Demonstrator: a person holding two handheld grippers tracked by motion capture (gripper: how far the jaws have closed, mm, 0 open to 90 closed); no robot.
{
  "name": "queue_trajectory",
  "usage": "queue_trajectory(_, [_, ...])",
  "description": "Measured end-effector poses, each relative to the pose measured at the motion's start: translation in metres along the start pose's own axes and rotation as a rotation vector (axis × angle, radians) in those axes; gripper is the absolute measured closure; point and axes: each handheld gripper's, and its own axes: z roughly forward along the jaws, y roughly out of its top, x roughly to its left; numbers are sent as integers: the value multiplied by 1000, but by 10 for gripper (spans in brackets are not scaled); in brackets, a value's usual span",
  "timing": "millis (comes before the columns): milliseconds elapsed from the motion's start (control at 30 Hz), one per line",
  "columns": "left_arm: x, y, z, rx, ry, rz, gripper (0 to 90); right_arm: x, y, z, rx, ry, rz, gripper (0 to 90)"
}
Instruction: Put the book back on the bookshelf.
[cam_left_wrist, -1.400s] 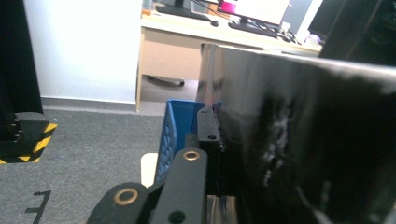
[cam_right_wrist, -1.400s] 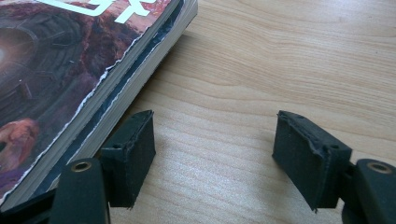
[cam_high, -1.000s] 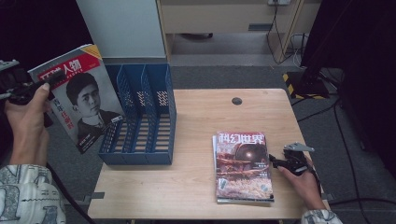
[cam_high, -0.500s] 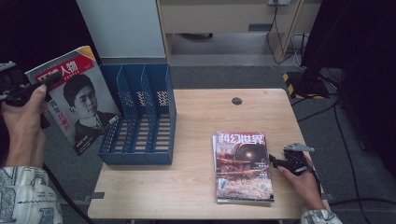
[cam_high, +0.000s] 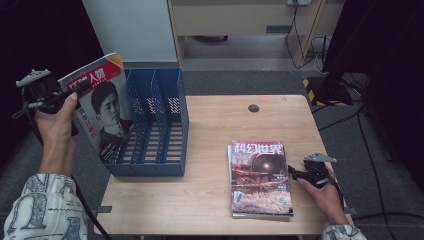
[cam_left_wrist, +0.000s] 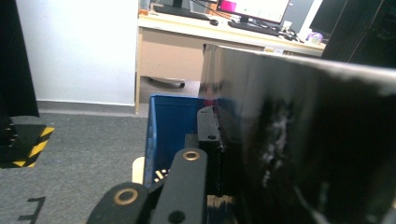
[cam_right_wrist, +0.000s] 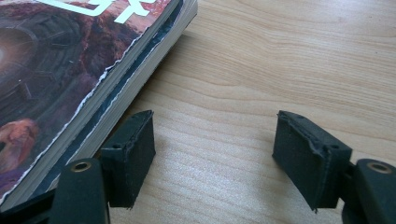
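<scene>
Over on the left, the left gripper (cam_high: 75, 92) is clamped on the top edge of a glossy magazine with a red masthead and a portrait cover (cam_high: 102, 107). It is held tilted, off the surface, right against the left wall of the blue perforated plastic file rack (cam_high: 160, 125). The rack sits at the left edge of the pale wooden surface (cam_high: 210, 190); bare wood spreads between it and a stack of dark-red science-fiction magazines (cam_high: 260, 177). Just beside the stack's right edge rests the right gripper (cam_right_wrist: 212, 156), jaws apart over bare wood, near the surface's right edge.
</scene>
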Motion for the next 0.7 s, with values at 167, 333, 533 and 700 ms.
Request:
queue_trajectory(167, [-2,-3,4,-22,-10,4,862,0,0,0,0,0,1,295])
queue_trajectory(333, [-3,-7,6,-32,-20,-1,861,0,0,0,0,0,0,295])
queue_trajectory(533, [-1,-11,8,-23,-10,-6,861,0,0,0,1,0,1,295])
queue_trajectory(700, [0,-15,11,-32,-14,-8,858,0,0,0,0,0,0,295])
